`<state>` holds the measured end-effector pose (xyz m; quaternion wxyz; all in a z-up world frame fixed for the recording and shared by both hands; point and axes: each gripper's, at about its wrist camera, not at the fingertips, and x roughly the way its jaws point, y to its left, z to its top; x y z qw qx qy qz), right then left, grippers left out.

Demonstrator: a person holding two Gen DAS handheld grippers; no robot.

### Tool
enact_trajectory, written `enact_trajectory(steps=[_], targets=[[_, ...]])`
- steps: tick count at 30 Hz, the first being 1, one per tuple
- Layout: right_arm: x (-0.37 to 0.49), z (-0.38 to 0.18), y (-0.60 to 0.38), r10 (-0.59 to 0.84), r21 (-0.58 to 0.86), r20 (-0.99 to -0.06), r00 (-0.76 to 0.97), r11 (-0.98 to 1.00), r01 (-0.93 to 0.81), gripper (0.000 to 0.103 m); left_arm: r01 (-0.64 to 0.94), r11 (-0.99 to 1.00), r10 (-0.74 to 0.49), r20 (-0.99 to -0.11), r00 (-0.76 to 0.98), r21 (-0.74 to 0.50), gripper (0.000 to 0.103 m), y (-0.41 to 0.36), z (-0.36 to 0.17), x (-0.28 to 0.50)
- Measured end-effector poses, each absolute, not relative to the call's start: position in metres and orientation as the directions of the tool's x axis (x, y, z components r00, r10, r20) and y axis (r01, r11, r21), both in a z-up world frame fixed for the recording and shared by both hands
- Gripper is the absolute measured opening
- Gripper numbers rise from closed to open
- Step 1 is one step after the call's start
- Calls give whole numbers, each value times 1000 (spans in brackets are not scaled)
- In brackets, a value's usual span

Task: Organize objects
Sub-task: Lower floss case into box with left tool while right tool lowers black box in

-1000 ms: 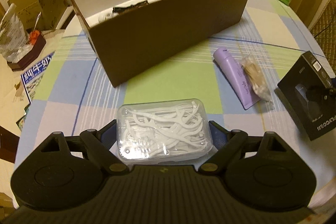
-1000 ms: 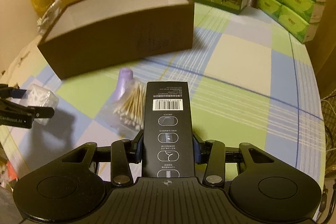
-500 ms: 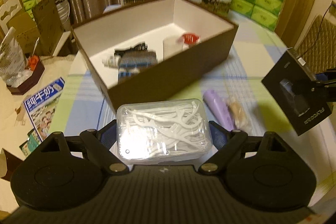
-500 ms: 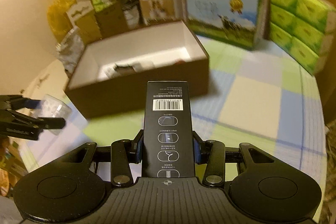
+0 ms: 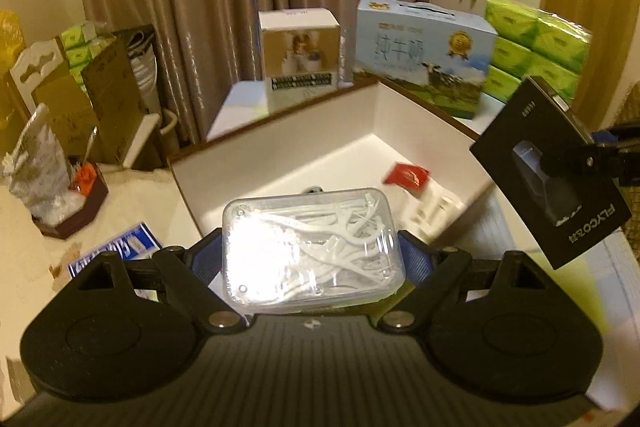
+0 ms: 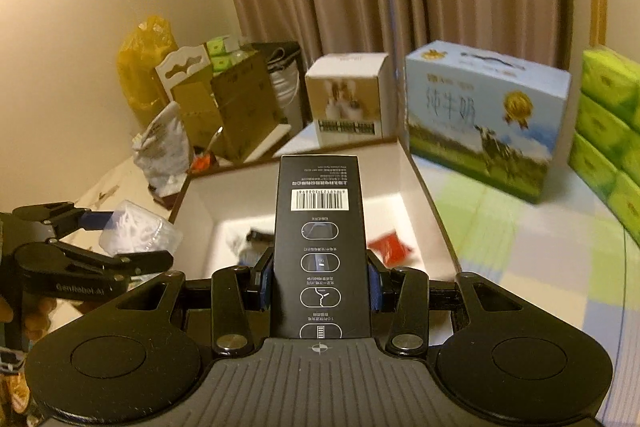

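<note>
My left gripper (image 5: pixel 312 259) is shut on a clear plastic case of white floss picks (image 5: pixel 312 247) and holds it above the near end of the brown box (image 5: pixel 280 163) with a white inside. My right gripper (image 6: pixel 318 279) is shut on a tall black FLYCO carton (image 6: pixel 320 239) and holds it upright over the same box (image 6: pixel 424 195). The carton (image 5: pixel 552 171) shows at the right in the left wrist view. The floss case (image 6: pixel 138 233) shows at the left in the right wrist view. A red packet (image 5: pixel 406 175) and other small items lie inside the box.
A blue milk carton box (image 6: pixel 484 119), a small white box (image 6: pixel 348 103) and green tissue packs (image 6: pixel 612 139) stand behind the brown box on the checked tablecloth (image 6: pixel 520 247). Cardboard boxes and bags (image 5: pixel 60 107) crowd the left side, off the table.
Both grippers have risen from the table and moved forward over the brown box, each carrying its object. The purple tube and cotton swabs have dropped out of view.
</note>
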<state>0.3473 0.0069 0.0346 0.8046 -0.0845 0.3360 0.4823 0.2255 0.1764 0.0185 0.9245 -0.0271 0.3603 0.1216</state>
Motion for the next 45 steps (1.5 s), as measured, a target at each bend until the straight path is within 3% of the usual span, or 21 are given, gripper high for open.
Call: enact_trajectory(steps=[14, 30, 45], targets=[[421, -8, 96, 610, 66, -701, 370, 572, -817, 41, -254, 966, 210, -728, 652, 52, 86, 226, -11, 317], [460, -63, 149, 599, 121, -731, 325, 583, -803, 41, -256, 965, 207, -775, 597, 60, 86, 246, -43, 367], [464, -73, 133, 576, 110, -760, 300, 569, -815, 45, -223, 973, 177, -794, 582, 53, 87, 240, -64, 395]])
